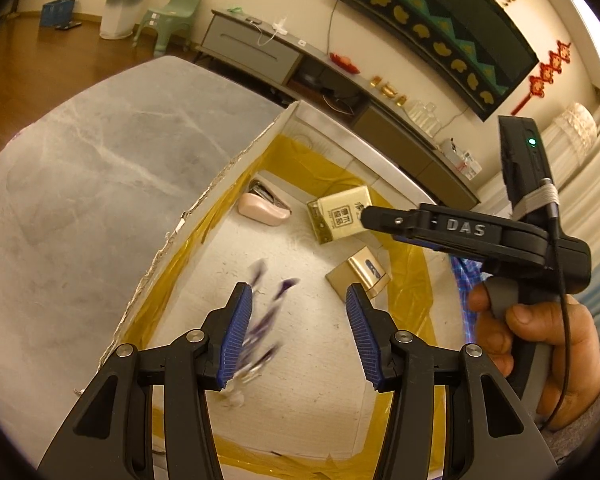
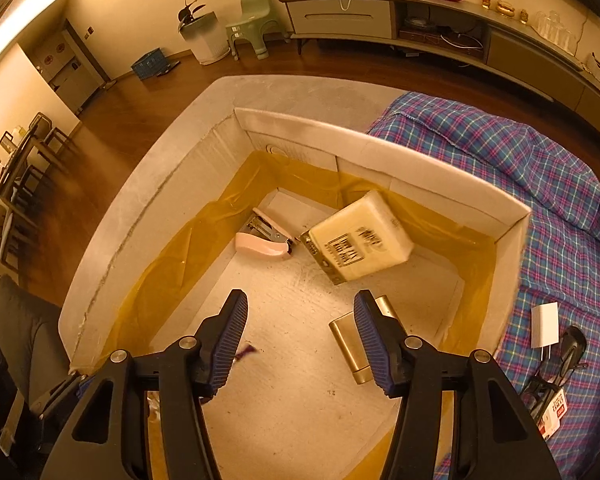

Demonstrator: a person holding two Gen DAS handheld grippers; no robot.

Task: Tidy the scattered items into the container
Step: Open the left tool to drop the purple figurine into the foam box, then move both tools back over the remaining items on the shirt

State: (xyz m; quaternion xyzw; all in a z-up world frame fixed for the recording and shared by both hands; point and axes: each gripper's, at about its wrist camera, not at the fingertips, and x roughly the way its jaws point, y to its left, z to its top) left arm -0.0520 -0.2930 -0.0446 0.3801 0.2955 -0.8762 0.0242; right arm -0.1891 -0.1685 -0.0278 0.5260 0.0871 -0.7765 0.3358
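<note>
Blurred purple item (image 1: 266, 320) between the spread, released left fingers (image 1: 239, 336); right fingers (image 2: 228, 340) likewise apart, empty.

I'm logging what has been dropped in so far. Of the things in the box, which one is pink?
The stapler, lying near the box's far corner. The cream packet with printed characters and the gold case beside it are both yellowish.

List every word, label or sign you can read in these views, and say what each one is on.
"DAS": raised letters on the right gripper, seen from the left wrist view.
Cream packet in the box: dark square stamp and characters, too blurred to read.
Red and white tag on the plaid cloth: print too small to read.
Gold case: no readable text.
</note>
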